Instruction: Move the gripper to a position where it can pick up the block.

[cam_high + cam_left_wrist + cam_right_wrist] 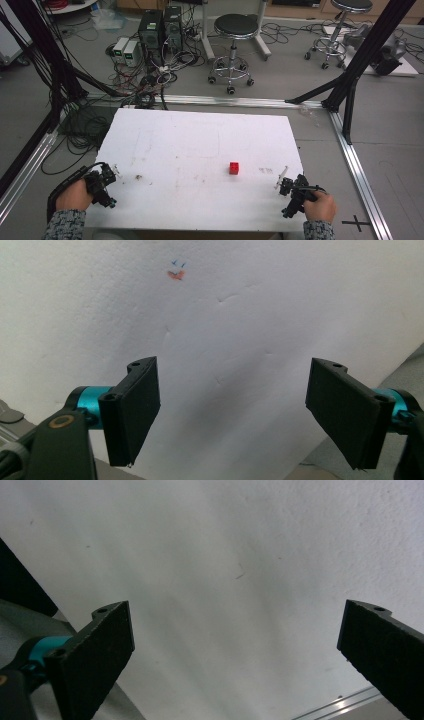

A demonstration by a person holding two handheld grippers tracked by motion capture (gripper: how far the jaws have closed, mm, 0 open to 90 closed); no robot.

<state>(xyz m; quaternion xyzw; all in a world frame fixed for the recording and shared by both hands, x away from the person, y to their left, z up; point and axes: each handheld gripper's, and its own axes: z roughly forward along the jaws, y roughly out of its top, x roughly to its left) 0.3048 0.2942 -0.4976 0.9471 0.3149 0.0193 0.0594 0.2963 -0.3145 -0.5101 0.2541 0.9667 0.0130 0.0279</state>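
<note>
1. One red cube (234,168) sits right of the white bench's (200,135) middle, bare surface around it.
2. Left gripper (111,175) and right gripper (281,181) flank the cube near the bench's side edges, jaws spread, empty.

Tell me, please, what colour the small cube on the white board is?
Red; the cube shows best in the high view.

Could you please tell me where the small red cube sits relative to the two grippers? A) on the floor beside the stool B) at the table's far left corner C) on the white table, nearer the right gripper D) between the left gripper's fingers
C: the small red cube rests free on the white table, closer to the right gripper than to the left gripper, and both grippers are open.
</note>
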